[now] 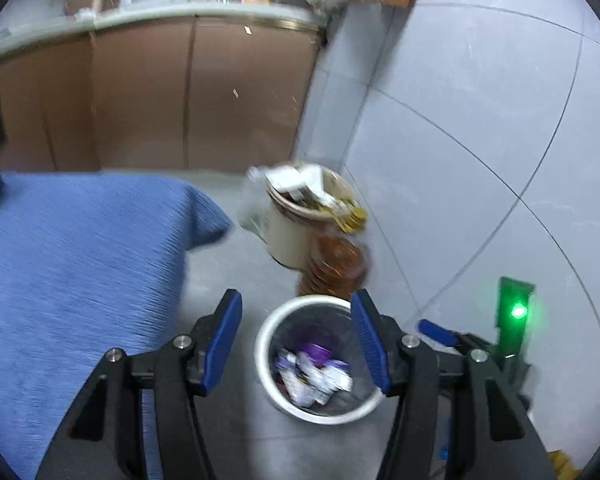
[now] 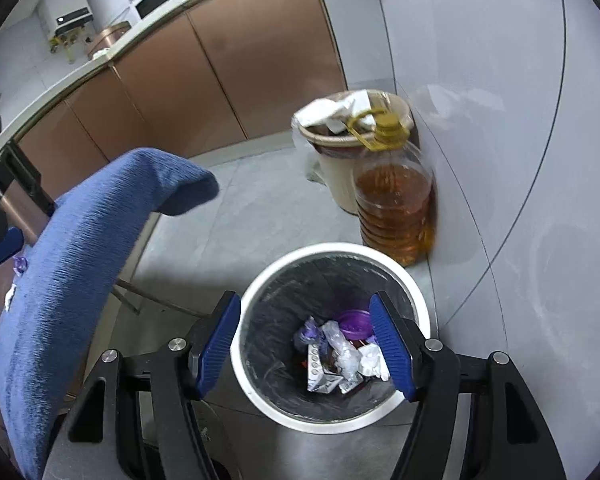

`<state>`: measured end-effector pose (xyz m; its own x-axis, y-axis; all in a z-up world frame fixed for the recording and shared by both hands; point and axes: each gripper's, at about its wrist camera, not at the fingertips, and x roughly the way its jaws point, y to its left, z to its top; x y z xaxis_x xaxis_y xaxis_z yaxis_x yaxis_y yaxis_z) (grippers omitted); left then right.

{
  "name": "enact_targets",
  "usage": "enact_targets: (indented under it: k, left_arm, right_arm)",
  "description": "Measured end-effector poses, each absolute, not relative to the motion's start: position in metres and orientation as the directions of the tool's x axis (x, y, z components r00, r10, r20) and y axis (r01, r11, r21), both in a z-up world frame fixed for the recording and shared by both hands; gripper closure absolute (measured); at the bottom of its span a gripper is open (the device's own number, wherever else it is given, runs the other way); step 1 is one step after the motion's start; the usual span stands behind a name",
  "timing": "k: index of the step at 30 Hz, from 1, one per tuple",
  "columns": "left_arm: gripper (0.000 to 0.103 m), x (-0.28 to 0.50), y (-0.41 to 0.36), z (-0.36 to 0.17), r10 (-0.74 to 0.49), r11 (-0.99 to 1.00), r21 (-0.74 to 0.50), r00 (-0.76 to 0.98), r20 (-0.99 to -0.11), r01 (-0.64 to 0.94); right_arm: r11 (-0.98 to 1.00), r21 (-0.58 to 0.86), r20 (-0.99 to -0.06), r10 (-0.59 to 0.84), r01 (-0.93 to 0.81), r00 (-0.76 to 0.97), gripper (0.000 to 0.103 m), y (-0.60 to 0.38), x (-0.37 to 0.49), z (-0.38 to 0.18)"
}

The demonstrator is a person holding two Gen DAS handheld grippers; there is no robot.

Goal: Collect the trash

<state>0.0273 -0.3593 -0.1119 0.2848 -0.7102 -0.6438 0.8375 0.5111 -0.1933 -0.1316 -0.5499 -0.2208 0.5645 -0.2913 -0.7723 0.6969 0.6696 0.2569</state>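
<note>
A white waste bin (image 1: 324,418) with a dark liner stands on the grey floor below both grippers. Crumpled wrappers (image 2: 340,356) and a purple lid (image 2: 354,322) lie inside it. My left gripper (image 1: 298,340) hangs over the bin, open, with nothing between its blue pads. My right gripper (image 2: 305,346) is also above the bin (image 2: 332,249), open and empty. A small purple wrapper (image 2: 20,264) and a white scrap (image 2: 9,298) lie on the blue cloth at the left edge of the right wrist view.
A table under a blue cloth (image 1: 80,280) stands left of the bin. Beyond the bin are an oil bottle (image 2: 396,208) and a full beige bin (image 2: 340,132) against the grey wall. Brown cabinets (image 1: 180,92) run along the back.
</note>
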Motion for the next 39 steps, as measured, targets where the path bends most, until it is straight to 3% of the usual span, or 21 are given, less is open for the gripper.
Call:
enact_targets:
  k: [9, 20, 39]
  left_arm:
    - [0.048, 0.029, -0.282, -0.076, -0.659, 0.674, -0.072, 0.555, -0.507, 0.735]
    - [0.048, 0.015, -0.196, -0.051, -0.556, 0.794, -0.028, 0.708, -0.436, 0.607]
    - [0.046, -0.054, -0.089, -0.014, -0.417, 0.899, -0.005, 0.852, -0.315, 0.438]
  right_arm:
    - [0.745, 0.253, -0.688, -0.310, 0.617, 0.657, 0.019, -0.516, -0.119, -0.158]
    - [0.844, 0.212, -0.610, -0.279, 0.493, 0.741, 0.001, -0.454, -0.098, -0.106]
    - [0.935, 0.190, -0.376, -0.212, 0.299, 0.902, 0.000, -0.361, -0.129, -0.009]
